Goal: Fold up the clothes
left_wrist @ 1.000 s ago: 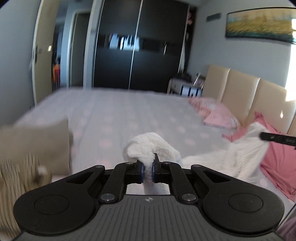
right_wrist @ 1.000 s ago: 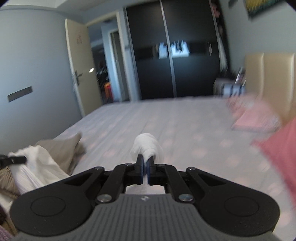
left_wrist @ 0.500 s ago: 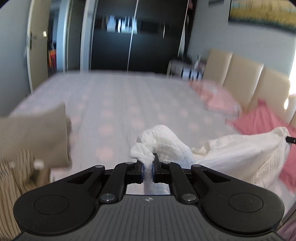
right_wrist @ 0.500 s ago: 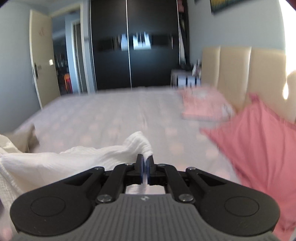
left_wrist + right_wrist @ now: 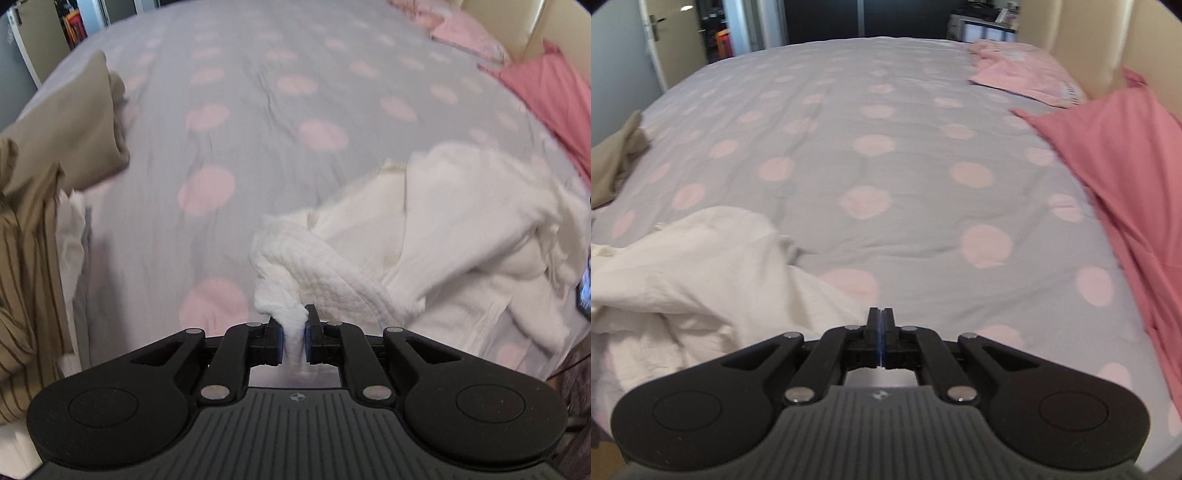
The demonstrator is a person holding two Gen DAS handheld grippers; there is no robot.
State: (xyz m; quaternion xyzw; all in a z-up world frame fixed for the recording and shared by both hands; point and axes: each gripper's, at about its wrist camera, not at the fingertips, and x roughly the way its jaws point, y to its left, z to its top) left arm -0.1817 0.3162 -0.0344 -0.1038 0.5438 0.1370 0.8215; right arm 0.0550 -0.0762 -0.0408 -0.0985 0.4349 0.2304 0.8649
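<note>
1. Left claw (image 5: pixel 294 334): the jaws stand nearly together, clamped on a twisted corner of the white garment (image 5: pixel 454 236); the pinched fabric rises from between the pads toward 12 o'clock, then bends toward 2 o'clock.
2. White garment, left wrist view: it lies crumpled on the bed (image 5: pixel 258 110), and its bulk fills the area from 1 to 4 o'clock of the claw. Its long axis runs roughly from the claw at 6 o'clock out to the frame edge at 3 o'clock.
3. Right claw (image 5: pixel 881 338): the jaws are pressed fully together, pad against pad. Whether any cloth is caught between them cannot be told; the garment's edge reaches just beside the claw at 9 o'clock.
4. White garment (image 5: pixel 683 280), right wrist view: the heap spreads from the claw toward 9 and 10 o'clock, its long axis lying left to right across the spotted bed (image 5: pixel 886 166).
5. Tan garment (image 5: pixel 66 129) and a striped brown garment (image 5: pixel 26 295): at 9 to 10 o'clock in the left wrist view, well apart from the white garment.
6. Pink cloth (image 5: pixel 1119 177): at 2 to 3 o'clock in the right wrist view, draped along the bed's edge.
</note>
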